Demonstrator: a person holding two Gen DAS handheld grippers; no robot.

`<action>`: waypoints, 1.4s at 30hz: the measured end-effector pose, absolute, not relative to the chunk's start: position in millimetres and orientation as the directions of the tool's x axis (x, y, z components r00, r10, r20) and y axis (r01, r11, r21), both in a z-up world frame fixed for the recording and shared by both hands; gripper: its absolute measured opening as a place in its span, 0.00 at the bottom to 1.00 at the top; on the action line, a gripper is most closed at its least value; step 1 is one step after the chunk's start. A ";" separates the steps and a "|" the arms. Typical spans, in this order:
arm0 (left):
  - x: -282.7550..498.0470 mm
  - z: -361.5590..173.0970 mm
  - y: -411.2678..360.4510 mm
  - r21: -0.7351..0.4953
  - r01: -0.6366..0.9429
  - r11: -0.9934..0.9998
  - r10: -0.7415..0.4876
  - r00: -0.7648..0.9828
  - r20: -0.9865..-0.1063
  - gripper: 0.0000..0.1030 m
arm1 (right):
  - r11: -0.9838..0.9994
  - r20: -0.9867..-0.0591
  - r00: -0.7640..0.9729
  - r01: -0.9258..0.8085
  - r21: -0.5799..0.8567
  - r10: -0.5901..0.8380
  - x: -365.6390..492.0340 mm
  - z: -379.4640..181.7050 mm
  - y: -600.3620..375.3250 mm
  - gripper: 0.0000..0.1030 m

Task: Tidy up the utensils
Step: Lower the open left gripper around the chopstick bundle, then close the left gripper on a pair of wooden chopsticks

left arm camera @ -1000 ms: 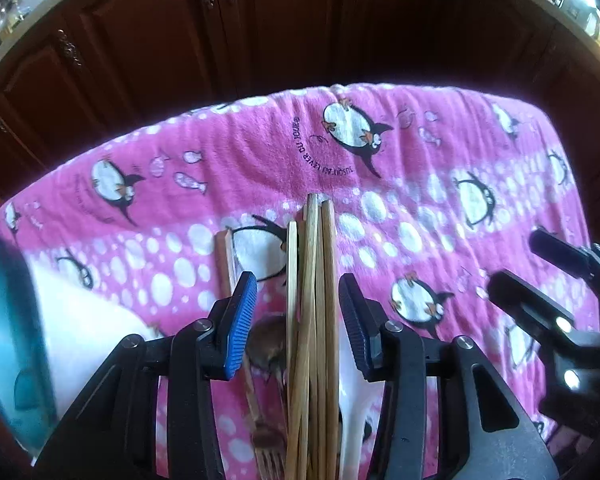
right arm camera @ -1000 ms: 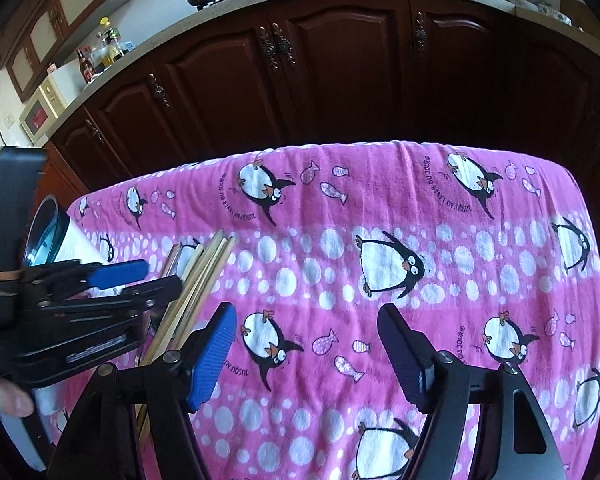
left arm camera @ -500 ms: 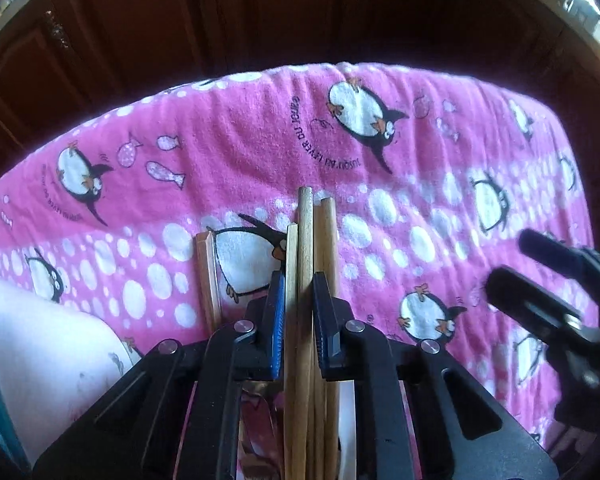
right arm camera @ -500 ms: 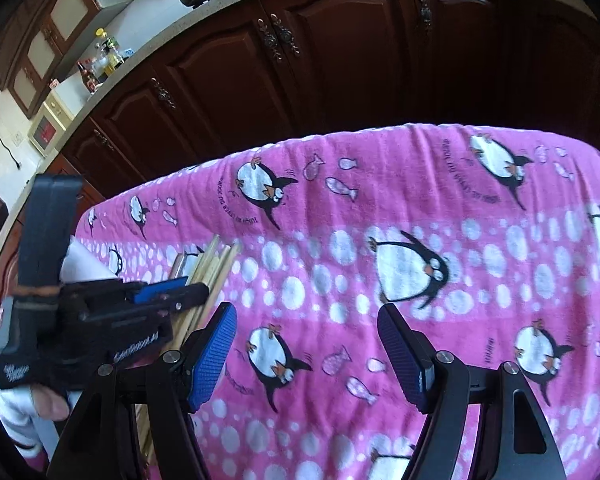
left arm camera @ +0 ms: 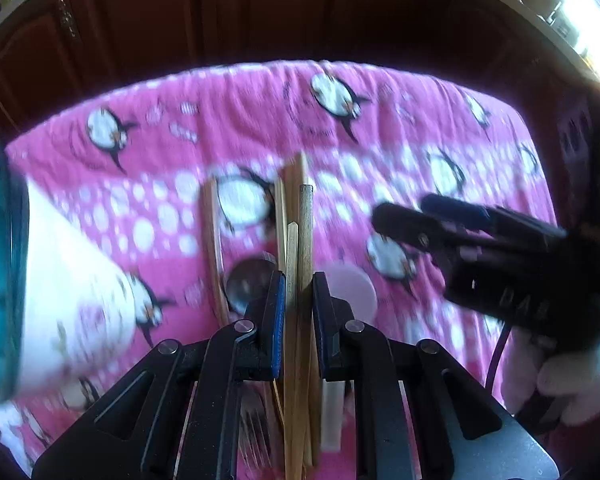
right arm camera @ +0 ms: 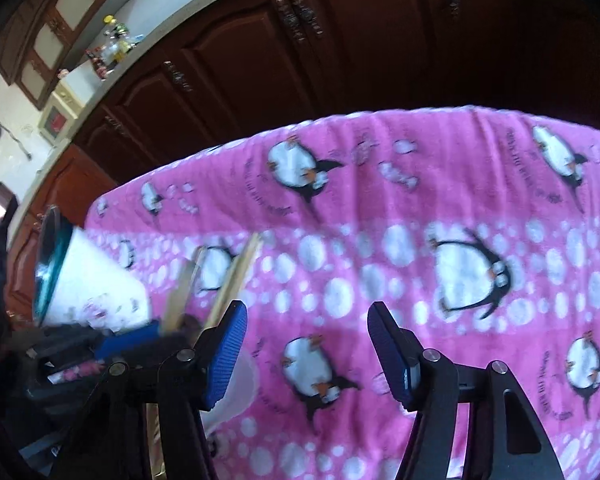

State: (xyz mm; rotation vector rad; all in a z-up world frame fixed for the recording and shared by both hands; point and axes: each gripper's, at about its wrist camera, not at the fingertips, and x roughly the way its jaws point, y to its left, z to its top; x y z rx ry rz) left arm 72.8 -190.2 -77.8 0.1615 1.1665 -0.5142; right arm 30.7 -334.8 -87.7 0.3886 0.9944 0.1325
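Clamping a pair of wooden chopsticks (left arm camera: 305, 248), the left gripper (left arm camera: 299, 292) has its fingers (left arm camera: 278, 312) drawn in tight against the sticks, which run straight out ahead between the pads and back toward the camera beneath the gripper body. More chopsticks (left arm camera: 290, 184) lie on the pink penguin cloth (left arm camera: 380, 120) just beyond and below the held pair, their tips pointing away from the fingers; one separate stick (left arm camera: 212, 240) lies apart to the left of the fingers. A dark metal spoon bowl (left arm camera: 248, 284) sits just left of the left finger, and a pale round spoon bowl (left arm camera: 352, 292) just right of the right finger, its white handle (left arm camera: 332, 416) running back under the gripper. Fork tines (left arm camera: 252, 432) show below the left finger's arm. A white cup with a teal rim (left arm camera: 60, 288) lies on its side on the desk, well to the left of the fingers.

The right gripper (right arm camera: 306, 356) hangs over the cloth (right arm camera: 420, 184) with its blue-padded fingers (right arm camera: 226, 356) spread wide and nothing between them. In the right wrist view the cup (right arm camera: 96, 284) lies off to the left of the fingers, and the chopsticks (right arm camera: 236, 280) slant up just beyond the left fingertip. Motion blur softens both views.
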 end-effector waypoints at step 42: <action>34.0 -81.4 -144.0 -0.213 0.480 0.851 -0.361 0.238 -0.902 0.30 | 0.752 -0.659 0.518 0.044 0.658 0.546 -38.1 -105.4 -351.2 0.13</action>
